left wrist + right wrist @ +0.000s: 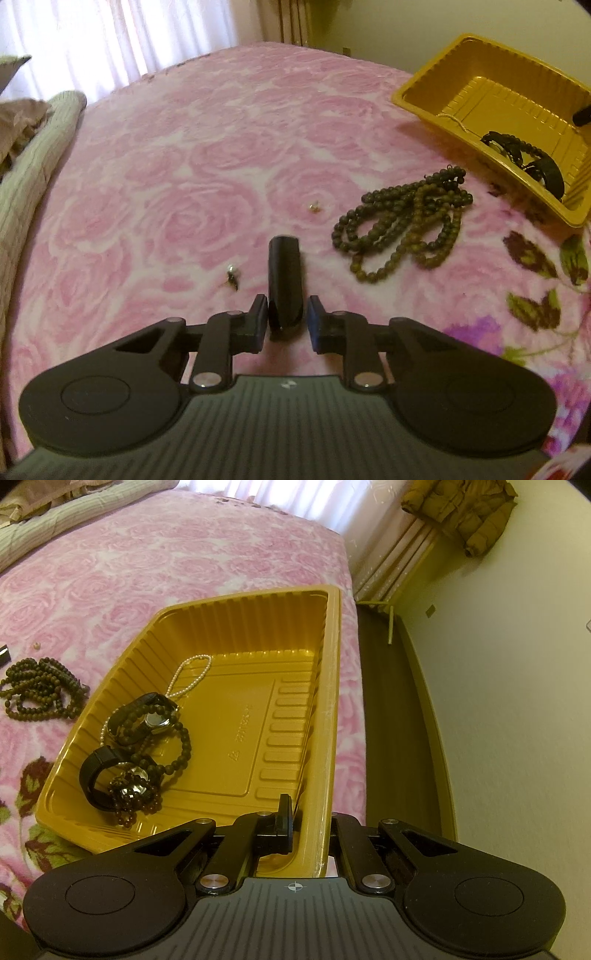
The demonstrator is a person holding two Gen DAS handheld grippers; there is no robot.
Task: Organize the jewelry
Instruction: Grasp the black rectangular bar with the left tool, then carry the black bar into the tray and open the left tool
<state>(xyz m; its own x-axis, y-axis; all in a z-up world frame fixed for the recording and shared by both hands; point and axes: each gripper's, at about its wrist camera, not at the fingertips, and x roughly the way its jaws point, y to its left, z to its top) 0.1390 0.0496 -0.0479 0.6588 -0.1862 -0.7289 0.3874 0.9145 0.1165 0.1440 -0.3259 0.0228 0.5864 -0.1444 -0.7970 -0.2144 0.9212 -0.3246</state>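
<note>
Left gripper (286, 291) hovering above the pink rose bedspread (192, 155), fingers (284, 266) pressed together with nothing between them. Just left of the closed fingertips, a small dark earring (232, 277) lying on the bedspread; a second tiny gold-coloured piece (314, 206) a little beyond and to the right. Further right, a heap of dark and olive bead strings (402, 225), apart from the fingers and just short of the yellow tray (417, 107), which sits toward the far right edge of the bed. Right gripper (308, 818) clamped on the tray (332, 701) at its near right rim, one finger (284, 812) inside the wall, the other hidden behind it on the outside, near the bed's right edge. Inside the tray, gathered in the near left corner: two black wristwatches (147, 720), a dark bead bracelet (177, 753) draped over them, and a thin pearl chain (188, 679) trailing toward the far wall. Rest of the tray floor bare and ribbed. Beads (40, 690) visible again outside the tray's left wall, on the bedspread. Along the bed's left edge, a folded pale green quilt (33, 177); at the far edge, white curtains (110, 33). Beyond the right edge, a dark floor strip (399, 720) and a cream wall, with a mustard jacket (461, 509) hanging by the curtain.
</note>
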